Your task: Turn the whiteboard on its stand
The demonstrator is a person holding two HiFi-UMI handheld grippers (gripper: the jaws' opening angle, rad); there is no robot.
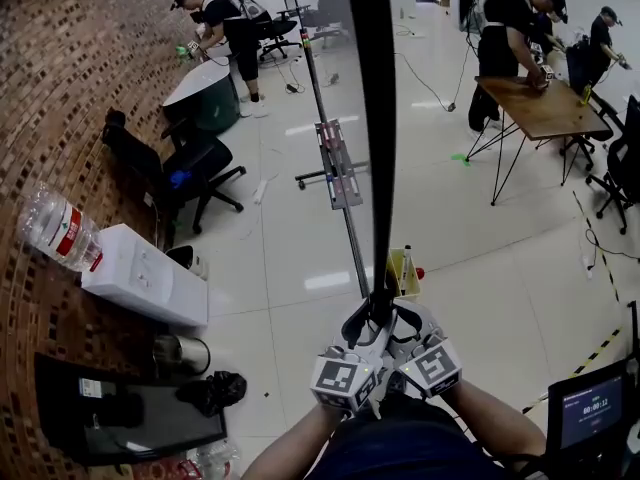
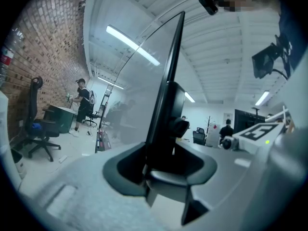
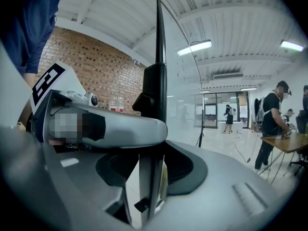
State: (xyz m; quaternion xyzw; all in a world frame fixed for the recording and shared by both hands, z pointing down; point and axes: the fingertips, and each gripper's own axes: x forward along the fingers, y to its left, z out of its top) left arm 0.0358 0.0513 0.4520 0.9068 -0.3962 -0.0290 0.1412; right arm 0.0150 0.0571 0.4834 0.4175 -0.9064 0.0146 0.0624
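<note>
The left hand-held gripper point(image 1: 360, 320) and right hand-held gripper point(image 1: 402, 320) are pale grey, the shirt point(image 1: 400, 440) dark blue

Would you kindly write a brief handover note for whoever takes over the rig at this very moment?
Left claw: closed on the whiteboard, on its black edge frame.
Right claw: closed on the same edge, close by the left claw.
Whiteboard: upright on its stand, edge-on to the person.
Done: both claws have hold of the board.
Left: swing it round on the stand, then let go. How far round it is cannot be told.
</note>
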